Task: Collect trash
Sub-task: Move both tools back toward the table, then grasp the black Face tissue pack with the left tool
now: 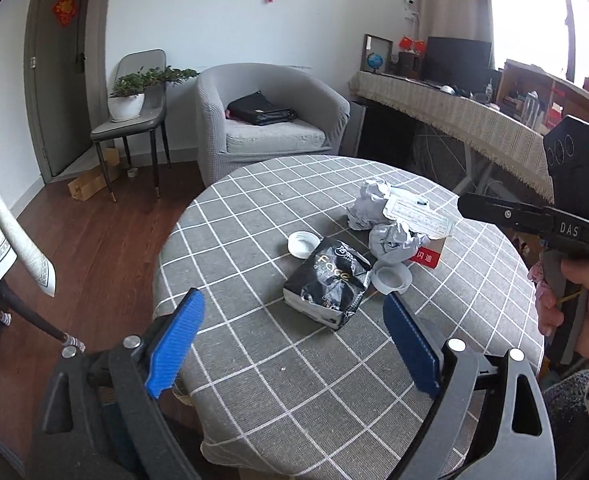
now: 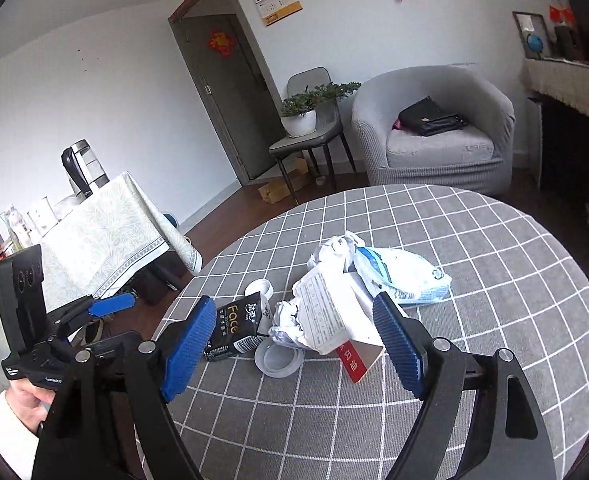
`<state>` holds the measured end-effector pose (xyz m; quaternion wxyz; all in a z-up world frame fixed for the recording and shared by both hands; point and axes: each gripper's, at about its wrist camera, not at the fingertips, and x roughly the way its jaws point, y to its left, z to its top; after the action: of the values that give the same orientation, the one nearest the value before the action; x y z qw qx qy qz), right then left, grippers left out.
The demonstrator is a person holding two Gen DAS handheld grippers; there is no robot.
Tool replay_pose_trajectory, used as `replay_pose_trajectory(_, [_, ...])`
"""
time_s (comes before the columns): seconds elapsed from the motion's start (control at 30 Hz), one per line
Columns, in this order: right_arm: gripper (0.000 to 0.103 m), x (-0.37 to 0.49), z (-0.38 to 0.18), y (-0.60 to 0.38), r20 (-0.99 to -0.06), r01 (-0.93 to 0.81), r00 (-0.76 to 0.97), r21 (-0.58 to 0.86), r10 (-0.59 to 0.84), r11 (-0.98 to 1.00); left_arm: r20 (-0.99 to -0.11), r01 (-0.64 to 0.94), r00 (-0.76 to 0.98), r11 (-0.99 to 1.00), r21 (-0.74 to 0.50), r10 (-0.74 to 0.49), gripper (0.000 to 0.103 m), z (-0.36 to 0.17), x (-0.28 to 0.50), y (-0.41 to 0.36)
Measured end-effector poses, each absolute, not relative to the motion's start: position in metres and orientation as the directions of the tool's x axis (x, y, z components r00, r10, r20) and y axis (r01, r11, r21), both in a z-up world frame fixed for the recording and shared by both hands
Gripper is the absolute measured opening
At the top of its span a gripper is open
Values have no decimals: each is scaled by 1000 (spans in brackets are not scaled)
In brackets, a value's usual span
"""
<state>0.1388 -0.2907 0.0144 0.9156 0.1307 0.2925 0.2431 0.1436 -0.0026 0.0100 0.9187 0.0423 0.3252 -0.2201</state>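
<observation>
Trash: a loose heap at the middle of the round bench (image 1: 294, 400), which wears a grey cloth with white checks.

Left gripper (image 1: 294, 340): blue fingers (image 1: 176, 344) spread wide, nothing between them, held over the near edge of the bench and aimed at the heap. Seen from the right wrist, it sits low at the far left of the picture, its handle in the person's hand (image 2: 28, 400).

Right gripper (image 2: 294, 344): blue fingers (image 2: 398, 348) likewise spread wide, framing the heap from above without touching it. The left wrist view shows its black body at the right edge, gripped by a hand (image 1: 586, 308).

Black tissue pack (image 1: 328, 282): nearest item to the left gripper; lies flat, long axis running from near right to far left, gold "Face" lettering up, torn open end toward the near side.

White lid (image 1: 303, 243): just beyond the pack, to the left, hollow side up.

Clear lid (image 1: 392, 278): touching the pack's right side.

Crumpled paper (image 1: 394, 240): two grey-white wads, one far, one near, against the box.

Printed sheet (image 2: 326, 312): draped over the cardboard box (image 2: 364, 360), whose red-marked end points to the near side.

White and blue plastic bag (image 2: 406, 276): on the right of the heap, long axis left to right.

Beyond the bench: grey armchair (image 1: 270, 120) with a black bag (image 1: 260, 110) on the seat; potted plant (image 1: 128, 96) on a chair.
</observation>
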Motion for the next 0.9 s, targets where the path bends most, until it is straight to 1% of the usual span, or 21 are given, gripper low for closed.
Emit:
replay_pose_trajectory(0.13, [82,140,8,-305,-473,-359,696,424,541,832,-672,494,638,869,-18,-377,92,-4,160,-22])
replay_pose_trajectory(0.23, [82,140,6,-313,-472,-352,688,448,552,822,-696,520,617,854,11,-367,92,-14,170,-31])
replay_pose_trajectory(0.4, [82,141,-4,-333,-467,-327,669,514,578,793,-703,547,596,837,2,-388,91,-21,186,-36])
replay_pose_trajectory(0.53, [82,144,-10,-351,-467,-277,678,553,567,786,-722,573,567,820,0,-396,90,-30,194,-43])
replay_pose_trajectory(0.6, [82,149,-15,-356,-474,-258,664,581,578,772,-733,583,552,812,-3,-399,87,-34,196,-46])
replay_pose_trajectory(0.67, [82,154,-21,-358,-477,-240,644,616,598,750,-737,584,542,811,-13,-403,80,-37,198,-47])
replay_pose_trajectory(0.73, [82,159,-23,-356,-471,-229,635,642,612,732,-733,587,521,807,-64,-438,80,-38,201,-46])
replay_pose_trajectory(0.77, [82,162,-23,-356,-469,-227,632,649,617,726,-730,586,513,805,-86,-451,77,-39,203,-45])
replay_pose_trajectory(0.8, [82,164,-23,-353,-467,-227,628,655,622,721,-730,584,512,807,-90,-452,75,-40,204,-45])
replay_pose_trajectory(0.87, [82,167,-24,-350,-457,-226,622,672,635,705,-734,582,520,810,-70,-437,69,-41,206,-45])
replay_pose_trajectory(0.9, [84,168,-24,-347,-455,-227,620,676,640,701,-736,581,521,811,-66,-433,69,-41,206,-46])
